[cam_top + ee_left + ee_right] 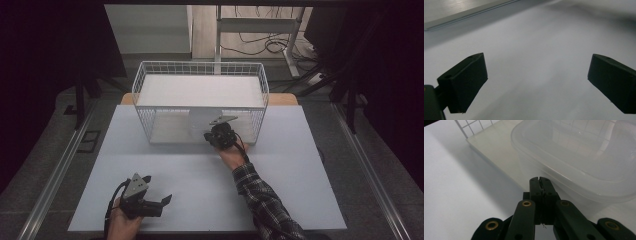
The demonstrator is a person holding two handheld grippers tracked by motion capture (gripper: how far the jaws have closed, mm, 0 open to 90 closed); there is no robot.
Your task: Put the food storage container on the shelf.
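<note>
Left hand-held gripper (159, 192): black, grey three-cornered plate on top, low over the near left of the pale grey desk (165, 170), jaws spread wide, nothing between them. White wire basket (145, 95): rectangular, open grid walls, at the desk's far middle, white panel across its top. Clear plastic container (584, 162): translucent, rounded corners, rimmed, standing inside the basket's lower part. Right hand-held gripper (208, 135): at the basket's front right, jaws pressed together just short of the container's wall; contact with it cannot be told. Plaid sleeve (262, 197) behind.
</note>
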